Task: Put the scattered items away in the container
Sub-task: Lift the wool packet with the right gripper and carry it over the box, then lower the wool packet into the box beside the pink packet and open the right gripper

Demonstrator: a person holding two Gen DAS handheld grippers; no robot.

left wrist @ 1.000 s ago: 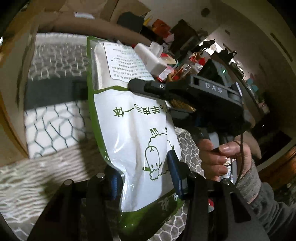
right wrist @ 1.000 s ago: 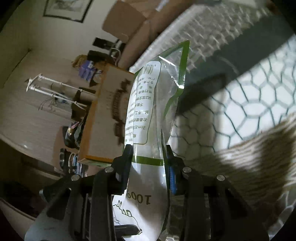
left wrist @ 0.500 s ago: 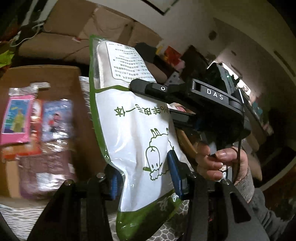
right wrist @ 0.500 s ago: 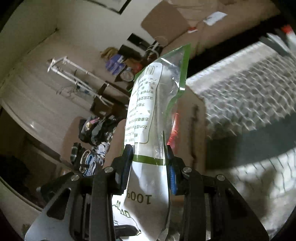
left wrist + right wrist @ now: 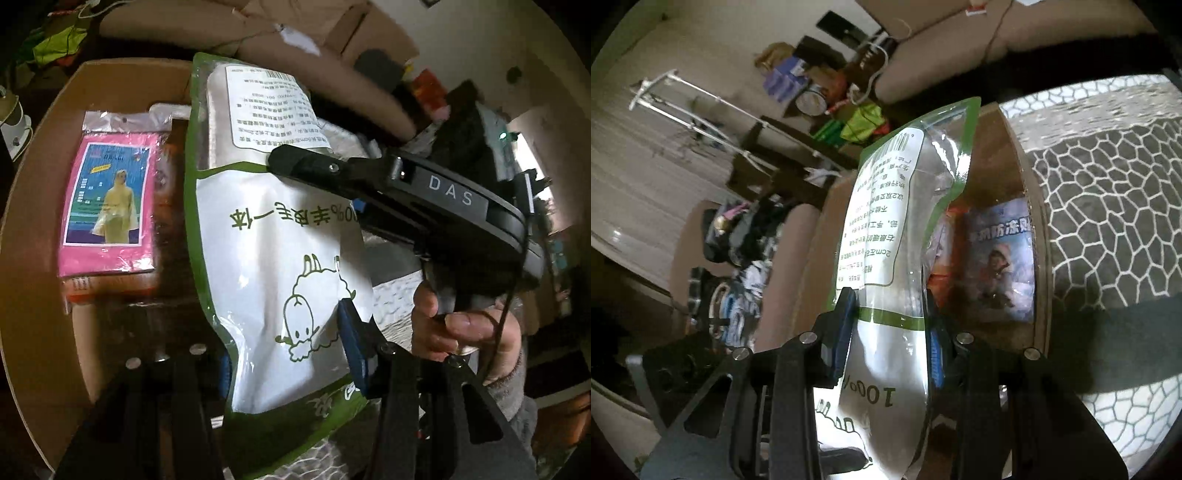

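A white and green plastic bag with a sheep drawing hangs over an open cardboard box. My left gripper has the bag's lower end between its blue pads, and its jaws are opening. My right gripper is shut on the same bag higher up, near the printed label. In the left wrist view the right gripper's body and the hand holding it reach in from the right. Inside the box lie a pink raincoat packet and a blue packet.
A grey and white honeycomb-patterned cover lies right of the box wall. A brown sofa with flattened cardboard stands behind. Piled clothes and clutter sit to the left on the floor.
Both grippers have carried the bag from above the patterned cover to above the cardboard box. The packets in the box have come into view.
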